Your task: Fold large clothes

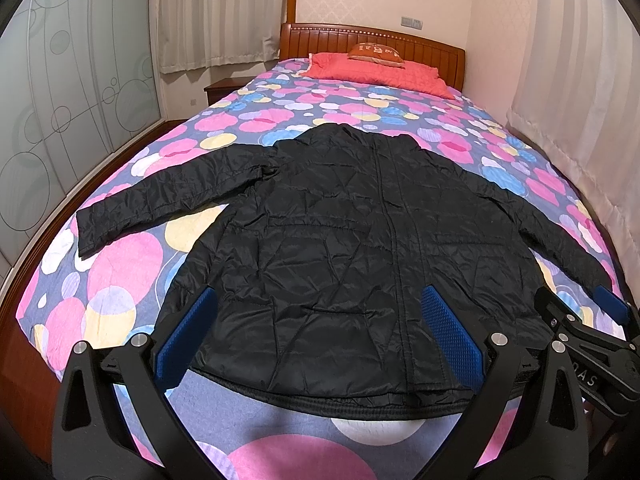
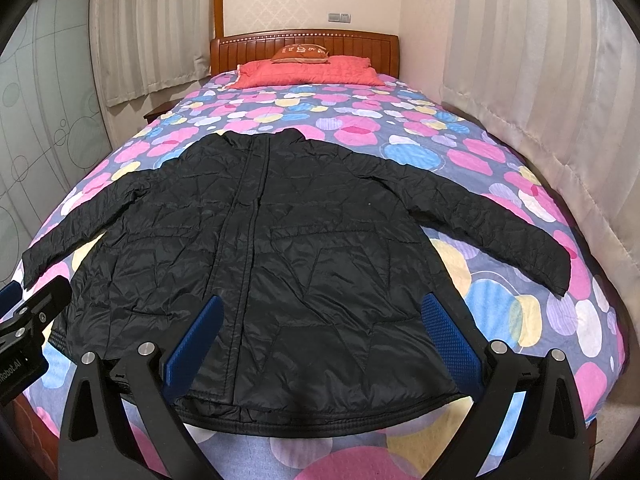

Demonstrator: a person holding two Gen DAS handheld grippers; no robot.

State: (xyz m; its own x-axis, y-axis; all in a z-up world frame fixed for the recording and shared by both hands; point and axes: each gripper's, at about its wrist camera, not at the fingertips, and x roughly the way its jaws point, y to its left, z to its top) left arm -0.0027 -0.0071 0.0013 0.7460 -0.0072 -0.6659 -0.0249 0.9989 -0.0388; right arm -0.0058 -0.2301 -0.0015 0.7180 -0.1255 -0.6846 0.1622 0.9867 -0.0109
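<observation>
— Looking at the left gripper [image 1: 320, 332], are its blue pads [image 1: 450, 336] far apart?

— Yes, wide open, and they hold nothing. The right gripper [image 2: 322, 336] is wide open too, with nothing in it.

— Where is the black jacket [image 1: 340, 240]?

— It lies flat on the flowery bedspread [image 1: 120, 272], front side up, just past both grippers. Its bottom hem [image 2: 312, 426] is the closest part, right under the open pads.

— Which way does it point?

— Its collar [image 2: 272, 136] points away, toward the red pillow [image 2: 308, 72] and the wooden headboard [image 2: 248, 46]. It runs long from hem to collar, up the bed. One sleeve [image 1: 160, 196] goes out to the left and the other sleeve [image 2: 492, 220] goes out to the right.
</observation>
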